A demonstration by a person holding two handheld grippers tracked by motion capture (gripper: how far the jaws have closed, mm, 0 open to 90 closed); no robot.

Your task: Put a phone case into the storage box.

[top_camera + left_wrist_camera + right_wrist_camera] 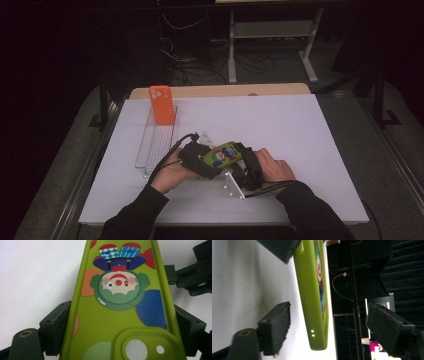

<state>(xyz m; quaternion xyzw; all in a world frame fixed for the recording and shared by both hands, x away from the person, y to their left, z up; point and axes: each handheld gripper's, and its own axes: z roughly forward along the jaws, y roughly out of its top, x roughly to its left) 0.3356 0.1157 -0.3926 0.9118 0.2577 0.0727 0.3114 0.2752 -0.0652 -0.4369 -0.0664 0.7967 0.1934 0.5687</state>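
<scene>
Clamping the green phone case [117,322] by its long edges near the rack [156,142], the left gripper [120,330] suits this light, bendy shell, while the right gripper [332,332] straddles its end, jaws apart.

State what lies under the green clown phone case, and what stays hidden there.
Under the green clown phone case the white table shows around its edges and as white through its camera cutout. The left gripper clamps its two long edges. The case itself covers the table directly beneath.
</scene>
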